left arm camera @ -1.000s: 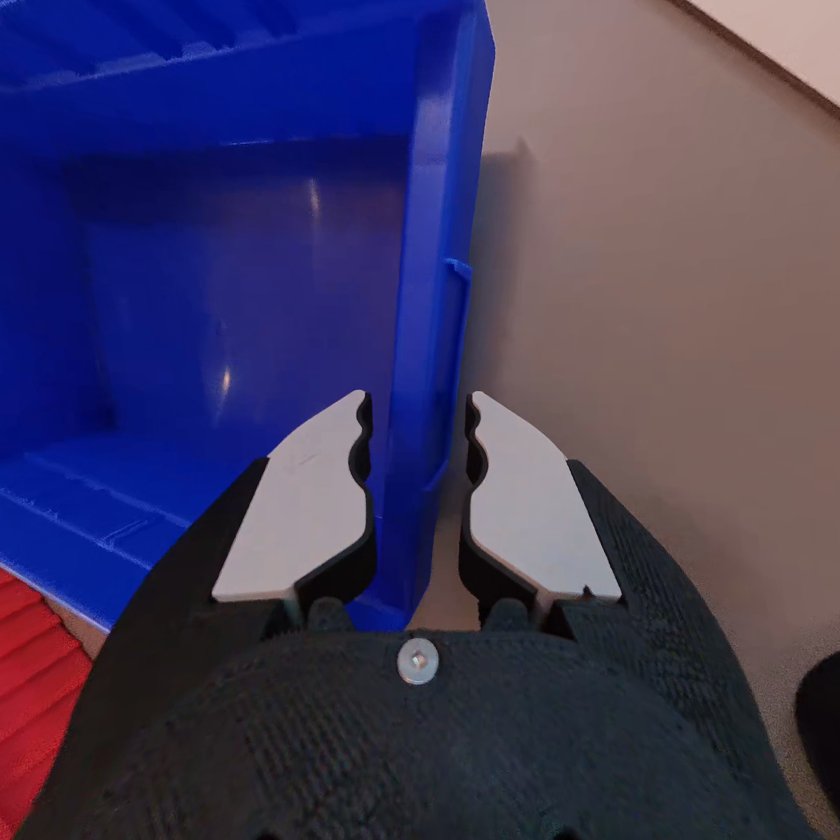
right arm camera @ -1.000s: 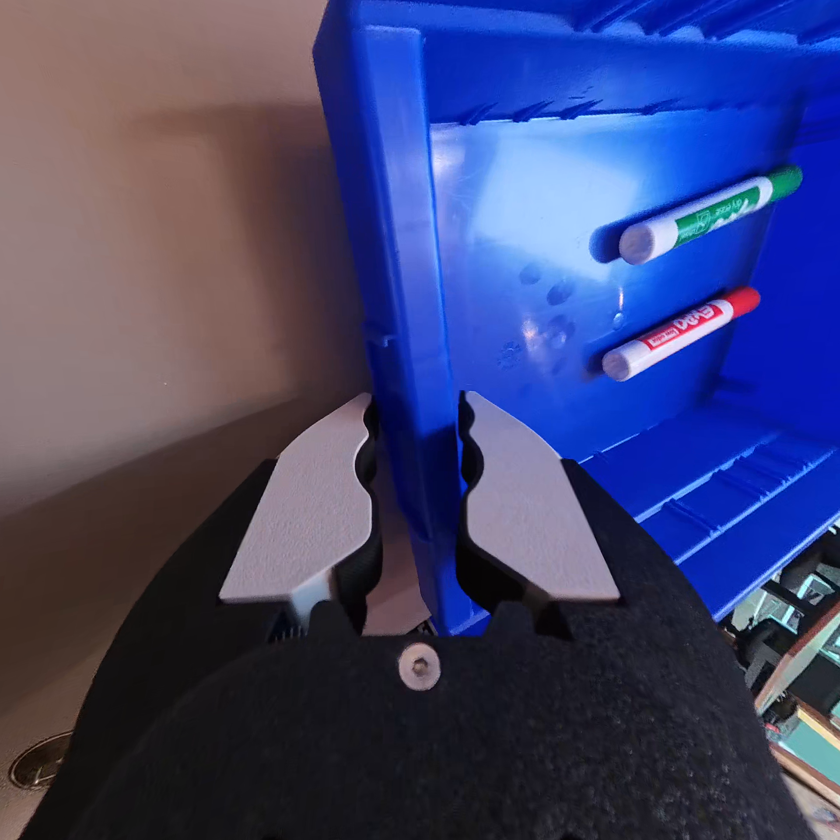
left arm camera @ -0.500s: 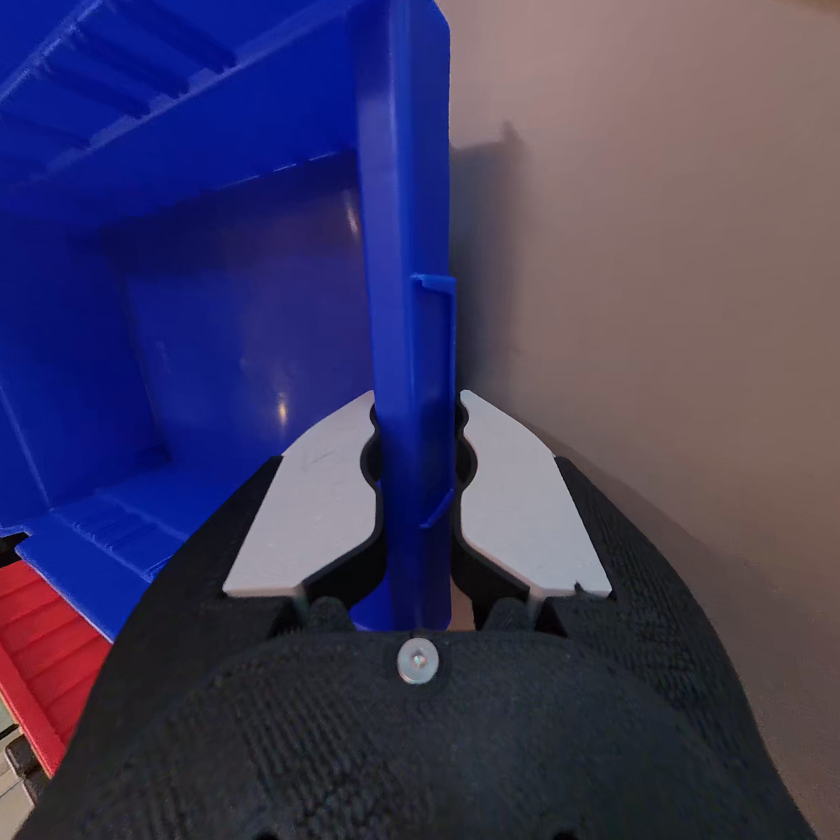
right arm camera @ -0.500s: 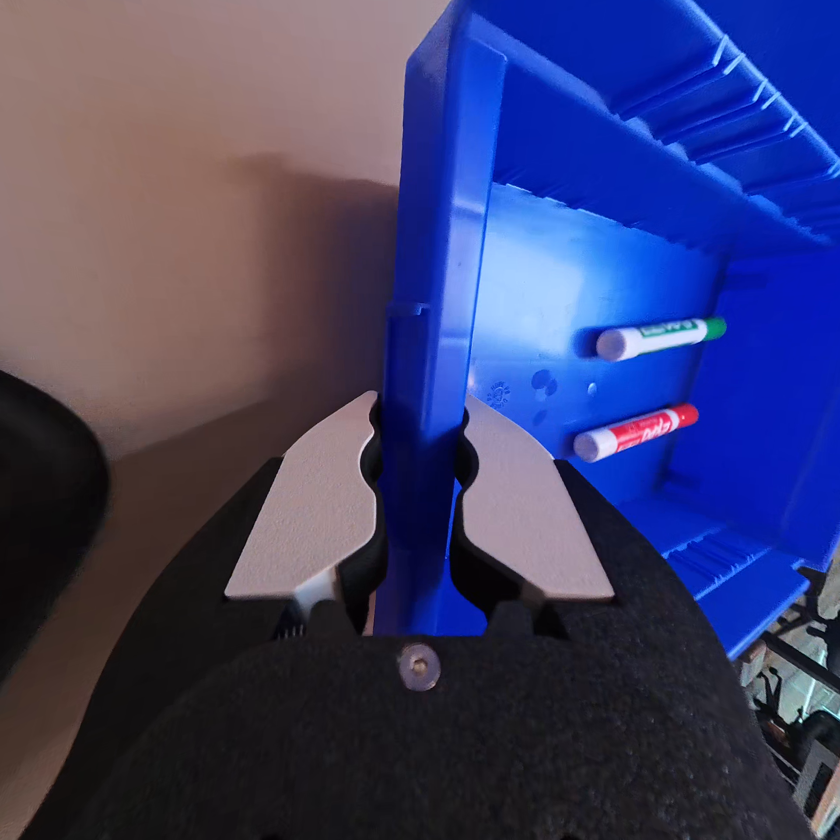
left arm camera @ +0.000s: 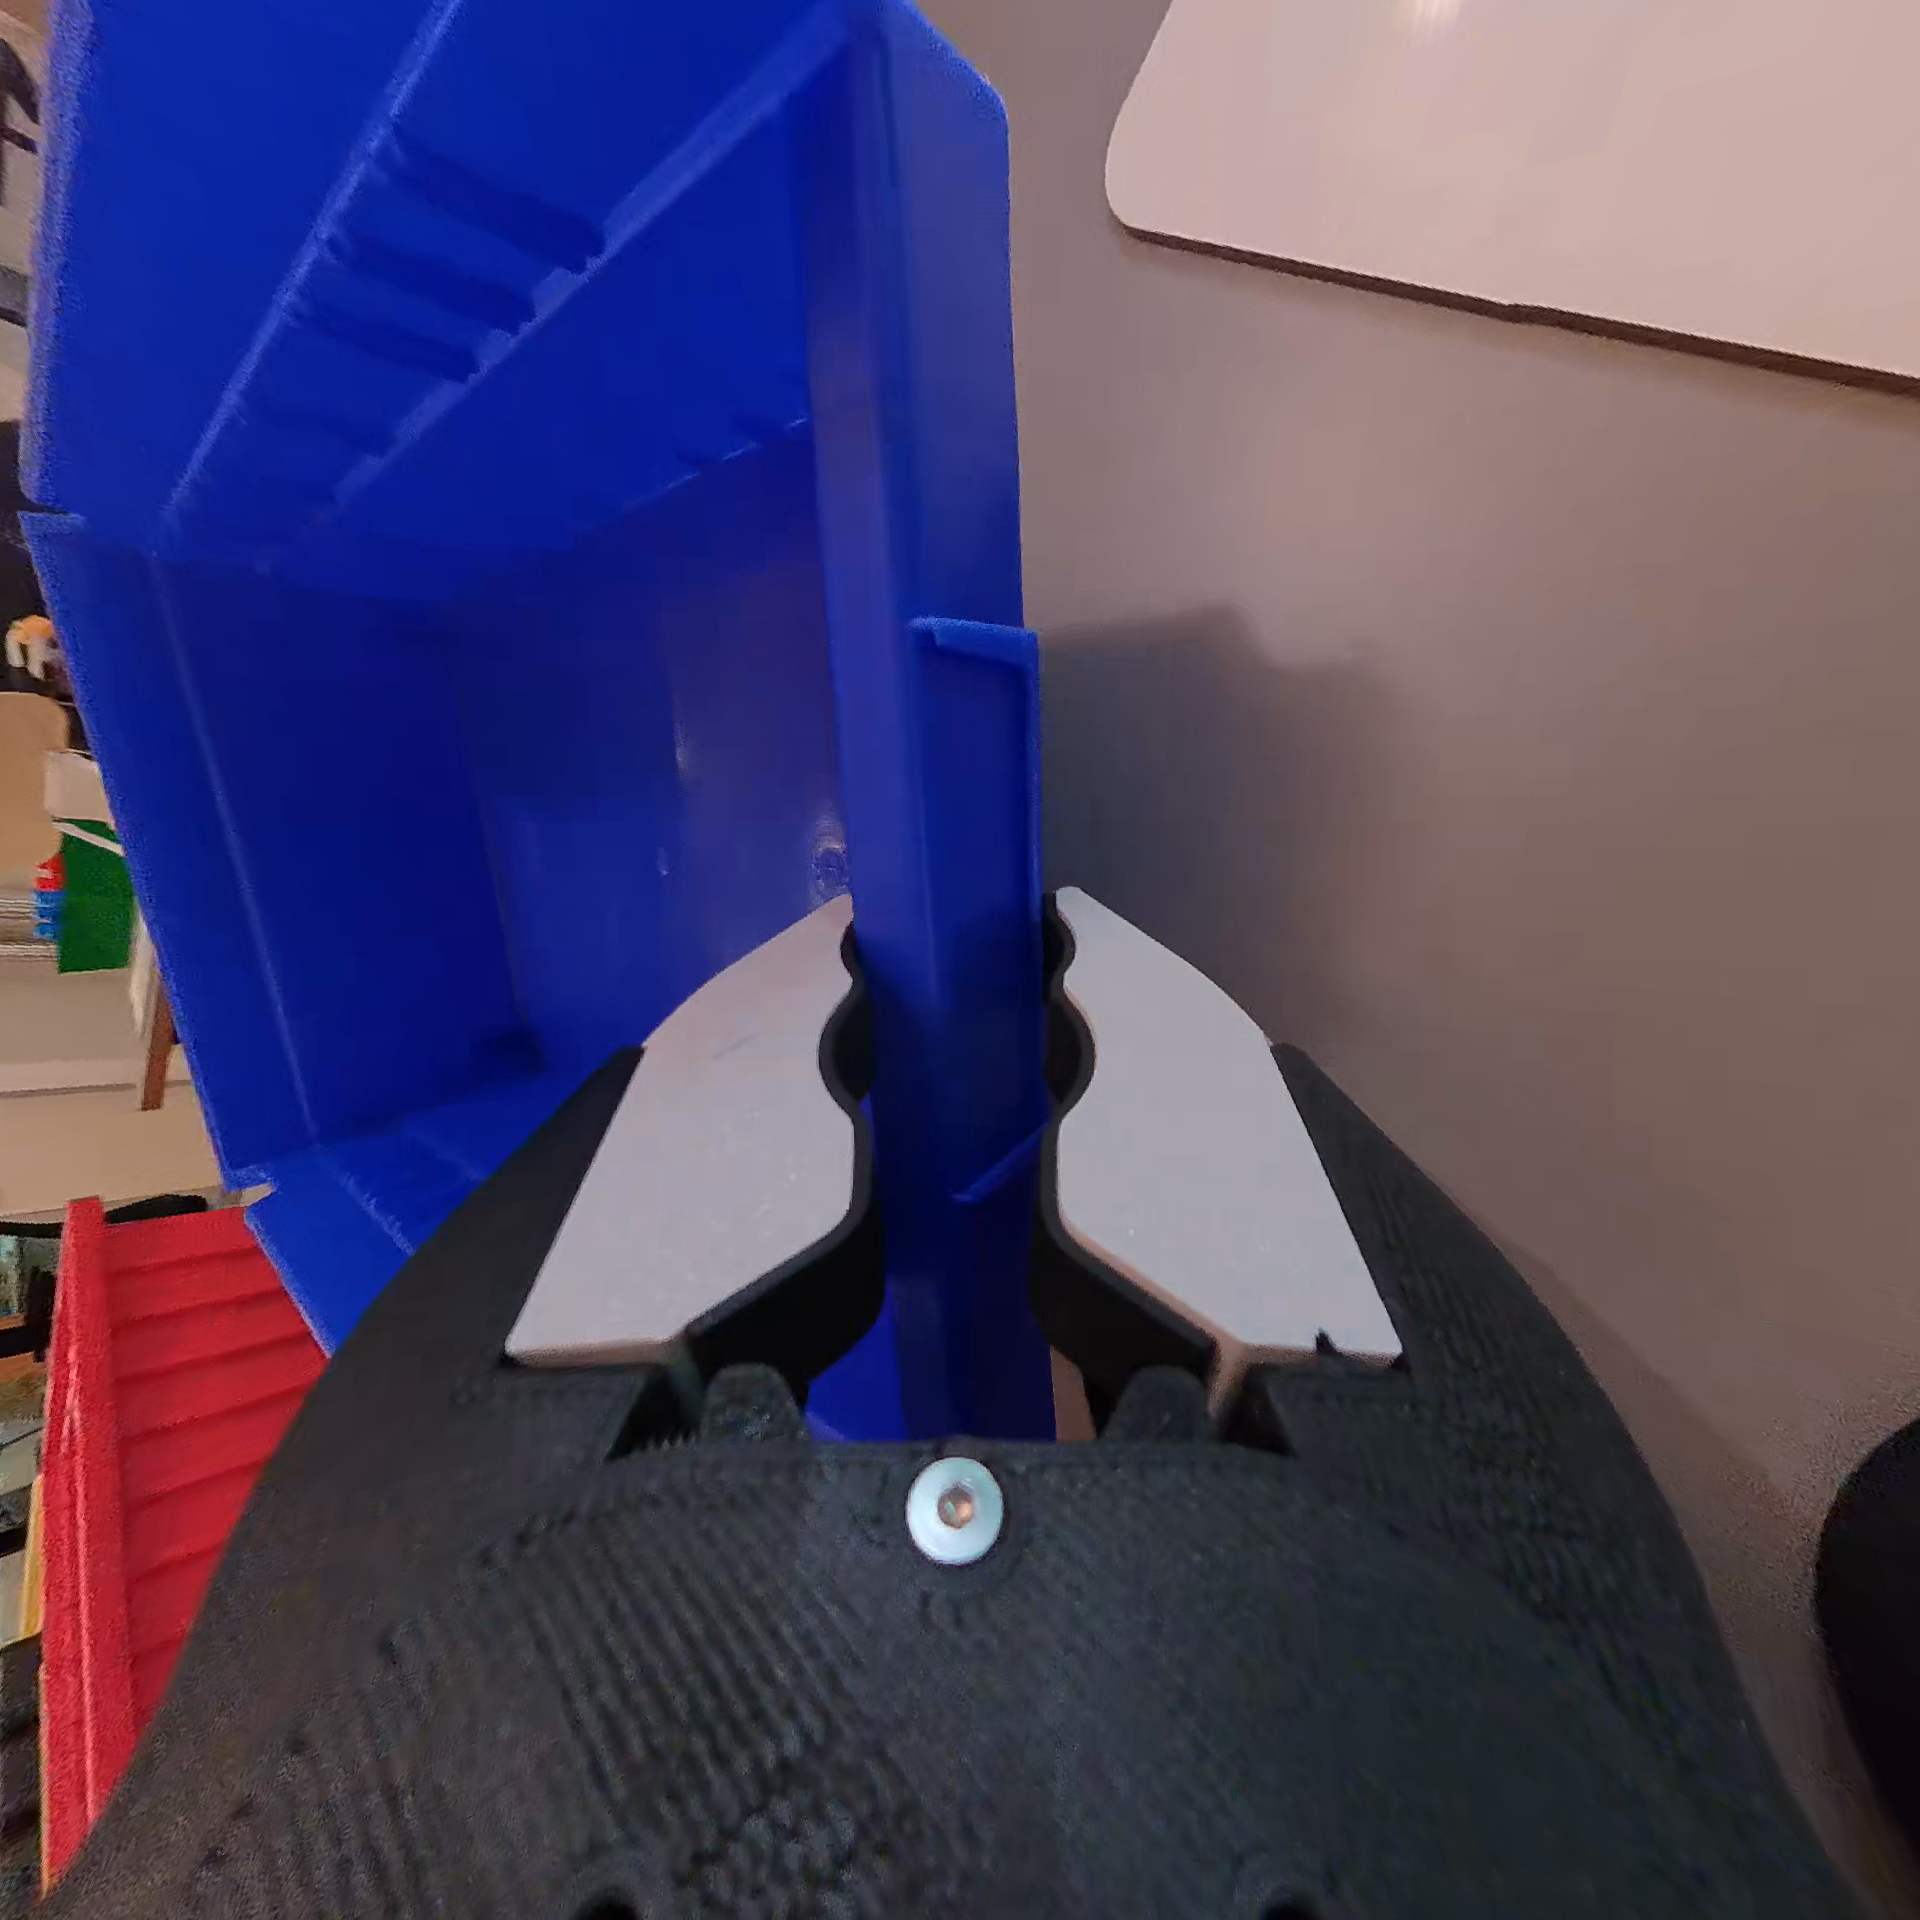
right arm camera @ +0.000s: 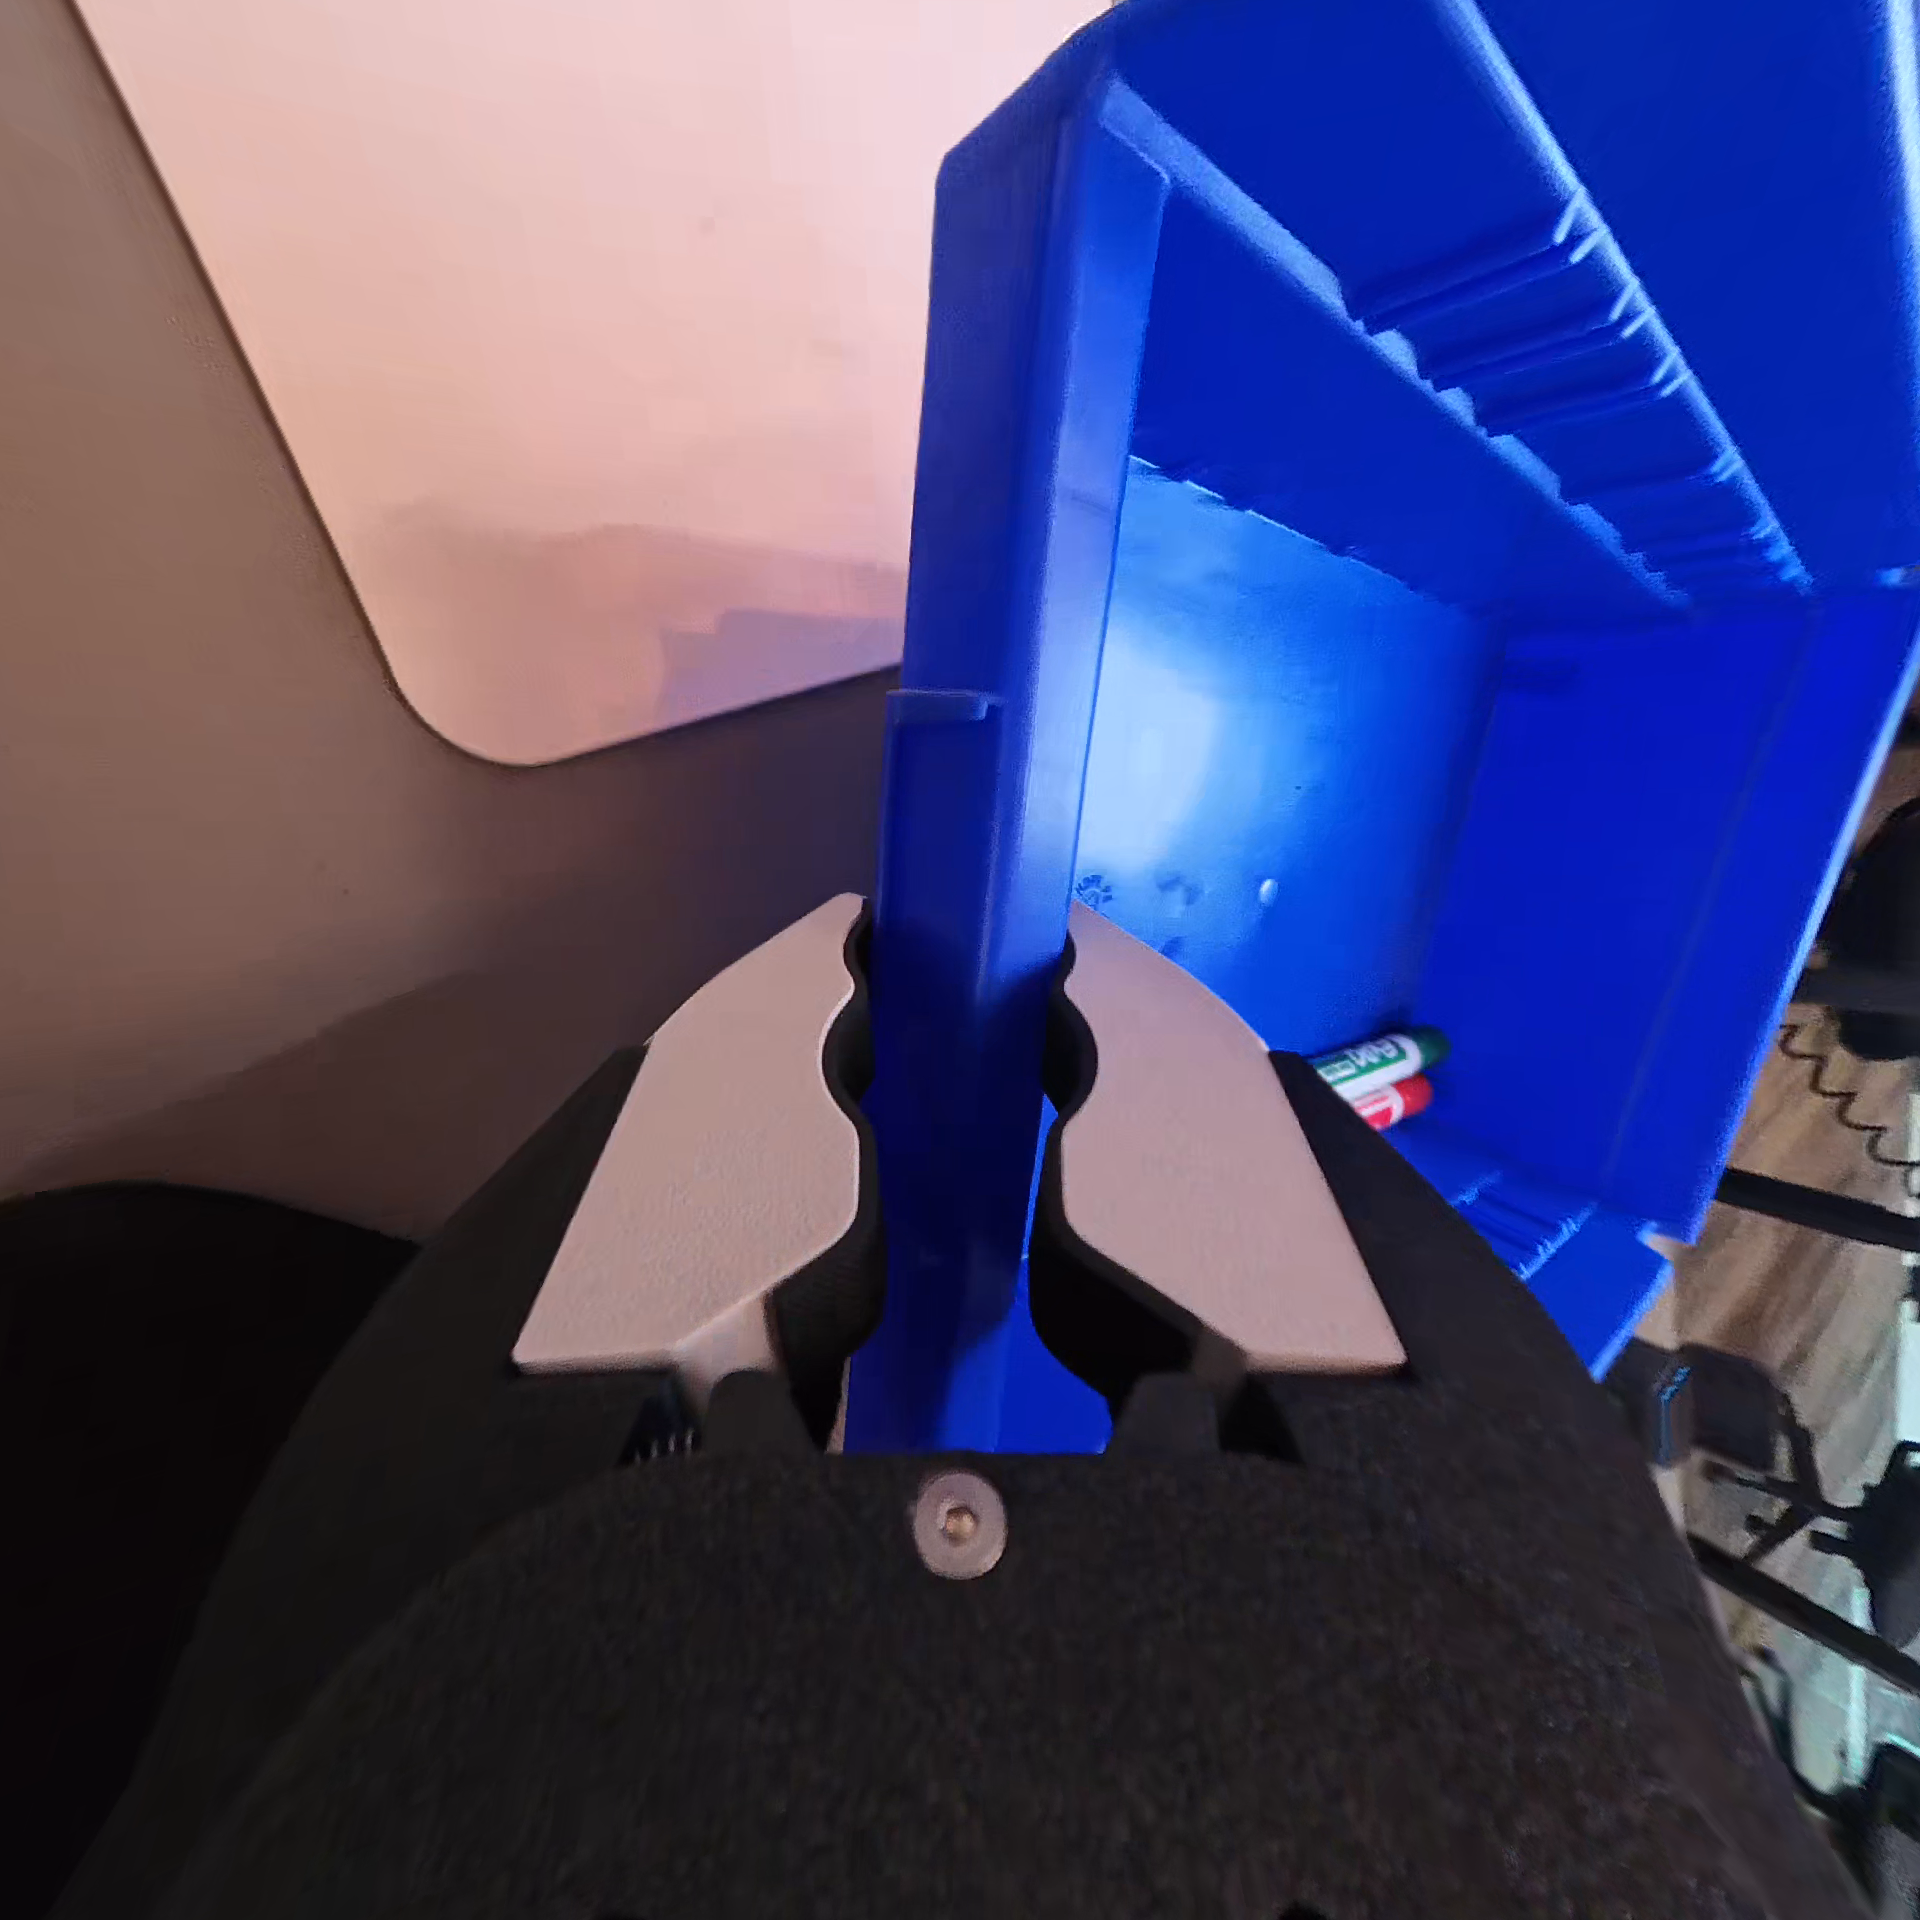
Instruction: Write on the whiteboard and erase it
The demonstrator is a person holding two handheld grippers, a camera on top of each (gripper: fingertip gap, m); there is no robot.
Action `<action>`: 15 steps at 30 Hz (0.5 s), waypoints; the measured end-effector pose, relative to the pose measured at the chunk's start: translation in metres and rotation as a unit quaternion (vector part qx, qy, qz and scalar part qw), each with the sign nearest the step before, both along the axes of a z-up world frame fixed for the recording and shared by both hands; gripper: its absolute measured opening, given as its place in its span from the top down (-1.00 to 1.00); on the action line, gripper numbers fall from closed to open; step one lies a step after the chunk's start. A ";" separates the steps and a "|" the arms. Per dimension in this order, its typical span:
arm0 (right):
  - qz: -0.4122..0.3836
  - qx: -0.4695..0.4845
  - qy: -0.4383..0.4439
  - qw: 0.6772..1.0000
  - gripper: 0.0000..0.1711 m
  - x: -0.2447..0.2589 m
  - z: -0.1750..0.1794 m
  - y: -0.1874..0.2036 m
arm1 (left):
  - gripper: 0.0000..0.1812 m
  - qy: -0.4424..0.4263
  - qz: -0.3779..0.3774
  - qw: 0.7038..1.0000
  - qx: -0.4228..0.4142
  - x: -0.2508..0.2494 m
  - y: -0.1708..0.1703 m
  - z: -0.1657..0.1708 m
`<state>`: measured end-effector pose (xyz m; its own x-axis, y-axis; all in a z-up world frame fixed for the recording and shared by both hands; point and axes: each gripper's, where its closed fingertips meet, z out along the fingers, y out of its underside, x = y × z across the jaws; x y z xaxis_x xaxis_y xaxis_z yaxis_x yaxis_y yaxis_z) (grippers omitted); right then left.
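Markers (right arm camera: 1387,1081) now slid into bin (right arm camera: 1299,727) corner

At lower right of my right wrist view, the green marker (right arm camera: 1387,1055) and red marker (right arm camera: 1392,1103) are half hidden behind my gripper finger. The whiteboard (right arm camera: 582,343) is cut by the top edge. The dark shape (left arm camera: 1870,1621) at lower right of the left view is perhaps the other gripper.

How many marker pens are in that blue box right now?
2: a green marker and a red marker lie together in the blue bin's lower corner, green above red. The right tool may hide others.
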<state>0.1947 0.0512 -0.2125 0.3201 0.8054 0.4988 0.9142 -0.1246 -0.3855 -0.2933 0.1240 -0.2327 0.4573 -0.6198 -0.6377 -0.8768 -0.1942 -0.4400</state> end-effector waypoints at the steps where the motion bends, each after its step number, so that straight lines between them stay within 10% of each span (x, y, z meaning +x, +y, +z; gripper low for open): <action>1: 0.008 0.007 -0.007 1.000 0.65 -0.009 0.000 0.000 | 0.67 0.002 -0.001 1.000 0.008 -0.001 -0.003 0.002; 15: 0.141 0.103 -0.079 0.981 0.66 -0.189 -0.007 0.003 | 0.66 0.001 0.010 0.997 0.077 -0.010 -0.035 0.052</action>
